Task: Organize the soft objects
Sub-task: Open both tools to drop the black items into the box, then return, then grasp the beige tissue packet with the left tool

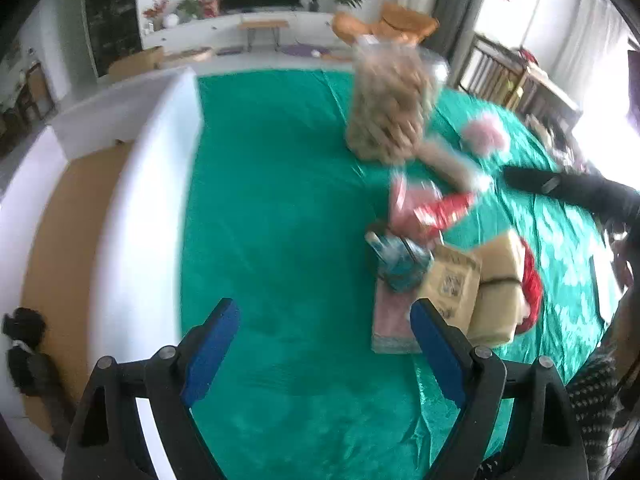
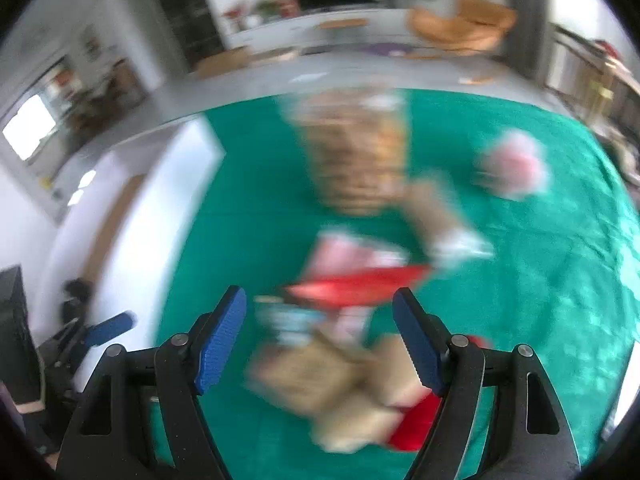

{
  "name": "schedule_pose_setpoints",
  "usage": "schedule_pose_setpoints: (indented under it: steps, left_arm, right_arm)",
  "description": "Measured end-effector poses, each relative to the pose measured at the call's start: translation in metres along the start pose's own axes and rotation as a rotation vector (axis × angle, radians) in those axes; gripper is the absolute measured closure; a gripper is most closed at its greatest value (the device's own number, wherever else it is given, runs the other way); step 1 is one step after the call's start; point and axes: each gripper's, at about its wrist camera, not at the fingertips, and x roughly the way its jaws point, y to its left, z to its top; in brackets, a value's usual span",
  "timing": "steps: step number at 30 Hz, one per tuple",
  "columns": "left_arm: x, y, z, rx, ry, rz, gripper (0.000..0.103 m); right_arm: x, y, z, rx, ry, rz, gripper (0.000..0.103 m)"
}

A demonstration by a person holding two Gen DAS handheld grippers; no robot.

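Left gripper [image 1: 325, 336] spread wide, empty, above the green cloth [image 1: 280, 200]; right gripper [image 2: 320, 328] likewise released; blurred soft packages [image 1: 452, 280] at two o'clock.

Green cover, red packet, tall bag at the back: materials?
Green cover: looks like glossy satin-type fabric; it shows sheen and soft creases.
Red packet: probably metallised foil or plastic film, given its bright crinkled glints.
Tall bag: seems clear plastic film over tan pieces inside; highlights show at its top, but motion blur leaves this uncertain.
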Motion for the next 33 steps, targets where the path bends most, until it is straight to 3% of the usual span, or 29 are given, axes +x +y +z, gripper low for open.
schedule_pose_setpoints:
  steps: [6, 10, 13, 16, 19, 21, 26, 28, 31, 33]
  left_arm:
    - [0.022, -0.009, -0.016, 0.002, 0.033, -0.057, 0.016]
    - [0.035, -0.009, -0.015, -0.038, 0.055, -0.089, 0.016]
    - [0.035, -0.02, -0.017, -0.016, 0.037, -0.095, 0.016]
    - [0.037, -0.031, -0.018, 0.008, 0.022, -0.101, 0.016]
    - [0.038, -0.031, -0.022, -0.013, -0.001, -0.113, 0.016]
    - [0.038, -0.027, -0.027, -0.028, -0.008, -0.102, 0.016]
    - [0.042, -0.021, -0.044, -0.024, 0.029, -0.074, 0.016]
    - [0.042, -0.021, -0.048, -0.02, 0.038, -0.077, 0.016]
    - [0.041, -0.027, -0.049, -0.009, 0.04, -0.1, 0.016]
    - [0.043, -0.035, -0.046, 0.008, 0.036, -0.11, 0.016]
  right_arm:
    - [-0.002, -0.104, -0.052, 0.137, -0.045, -0.225, 0.024]
    - [0.007, -0.139, -0.098, 0.209, -0.06, -0.283, 0.024]
    - [0.0, -0.151, -0.131, 0.267, -0.127, -0.288, 0.024]
    - [-0.006, -0.155, -0.15, 0.31, -0.153, -0.221, 0.024]
    - [-0.011, -0.142, -0.144, 0.279, -0.218, 0.009, 0.024]
    - [-0.01, -0.123, -0.137, 0.188, -0.219, 0.051, 0.024]
    - [0.023, -0.101, -0.12, 0.082, -0.115, 0.11, 0.025]
    - [0.023, -0.102, -0.114, 0.068, -0.142, 0.029, 0.027]
    - [0.008, -0.119, -0.114, 0.088, -0.205, -0.241, 0.025]
    - [0.003, -0.128, -0.116, 0.079, -0.22, -0.346, 0.024]
